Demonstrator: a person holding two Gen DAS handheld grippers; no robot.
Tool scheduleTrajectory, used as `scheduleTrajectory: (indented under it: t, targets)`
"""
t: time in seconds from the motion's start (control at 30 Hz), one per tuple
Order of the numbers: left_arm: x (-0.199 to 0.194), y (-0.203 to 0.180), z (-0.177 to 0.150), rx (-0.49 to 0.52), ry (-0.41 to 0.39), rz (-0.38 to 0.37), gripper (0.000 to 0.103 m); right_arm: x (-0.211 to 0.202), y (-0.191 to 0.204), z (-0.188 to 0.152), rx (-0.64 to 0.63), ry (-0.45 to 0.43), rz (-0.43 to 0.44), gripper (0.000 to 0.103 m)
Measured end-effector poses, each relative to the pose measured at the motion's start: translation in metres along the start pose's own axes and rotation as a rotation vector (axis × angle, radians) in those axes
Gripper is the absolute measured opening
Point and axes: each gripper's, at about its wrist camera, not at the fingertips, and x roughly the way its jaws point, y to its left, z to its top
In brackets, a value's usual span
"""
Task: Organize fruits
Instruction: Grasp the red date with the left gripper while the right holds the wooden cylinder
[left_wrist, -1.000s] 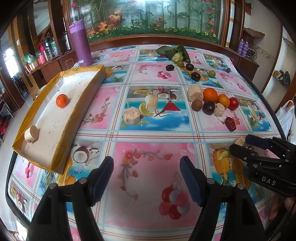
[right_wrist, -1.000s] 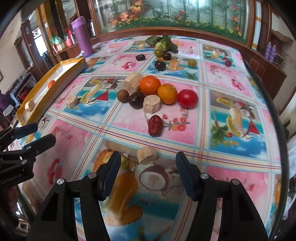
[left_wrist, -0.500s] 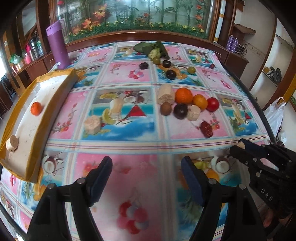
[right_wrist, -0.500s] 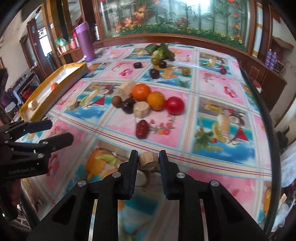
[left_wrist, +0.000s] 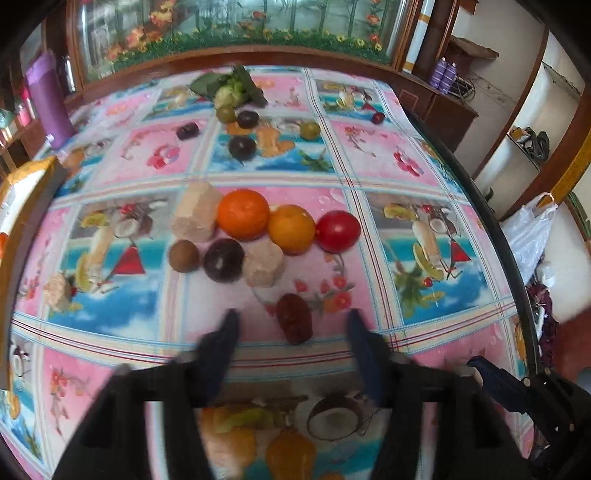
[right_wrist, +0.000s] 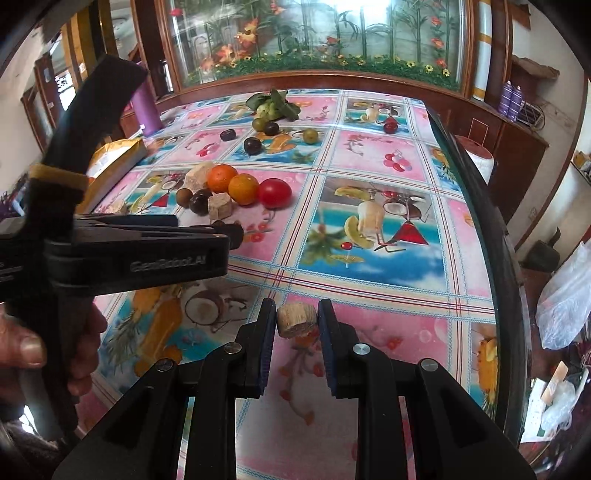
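My left gripper (left_wrist: 293, 332) points down at a dark red date (left_wrist: 293, 323) on the fruit-print tablecloth. The date lies between the blurred closing jaws, with a gap showing on both sides. Just beyond it are two oranges (left_wrist: 242, 213), a red tomato (left_wrist: 338, 231), a dark plum (left_wrist: 224, 259), a brown round fruit (left_wrist: 183, 256) and pale chunks (left_wrist: 264, 264). My right gripper (right_wrist: 297, 325) is shut on a tan cylindrical chunk (right_wrist: 297, 319), held a little above the cloth. The yellow-rimmed tray (right_wrist: 114, 155) stands at the left.
A purple bottle (left_wrist: 48, 99) stands at the back left. A leafy green bunch (left_wrist: 232, 90) and several dark and green fruits (left_wrist: 242, 146) lie at the back. The table's dark edge (right_wrist: 495, 258) curves along the right, and a plastic bag (left_wrist: 532, 232) hangs past it.
My left gripper has swung right from the tray side to the fruit cluster, and its jaws have narrowed around the date. My right gripper closed on the tan chunk and lifted it.
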Motion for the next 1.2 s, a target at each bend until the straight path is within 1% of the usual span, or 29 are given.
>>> scheduleTrajectory:
  t: [0.03,0.07,0.13,0.33,0.63,0.77,0.97,1.2]
  targets:
    - [0.001,0.000,0.000,-0.003,0.001,-0.007,0.035,0.000,-0.001,0.000,0.002,0.000,0.002,0.023]
    - [-0.001,0.000,0.000,-0.001,-0.016,-0.017,0.023,0.000,-0.002,0.000,0.004,0.000,0.005,0.023]
    - [0.000,0.003,-0.002,-0.005,-0.011,-0.060,0.022,0.001,-0.002,0.000,0.009,0.001,0.007,0.023]
    - [-0.013,0.020,-0.012,-0.030,-0.012,-0.123,0.022,0.001,-0.001,-0.001,0.018,-0.002,0.009,0.023]
    - [-0.044,0.054,-0.035,-0.023,-0.042,-0.078,0.022,0.001,0.017,0.002,0.009,-0.017,0.008,0.023]
    - [-0.056,0.074,-0.042,-0.043,-0.058,-0.071,0.022,-0.001,0.031,0.006,-0.001,-0.031,0.013,0.023]
    - [-0.075,0.107,-0.047,-0.078,-0.090,-0.064,0.022,0.001,0.059,0.014,-0.019,-0.031,0.022,0.023]
    - [-0.096,0.151,-0.052,-0.121,-0.128,-0.041,0.022,0.007,0.103,0.026,-0.062,-0.029,0.049,0.023]
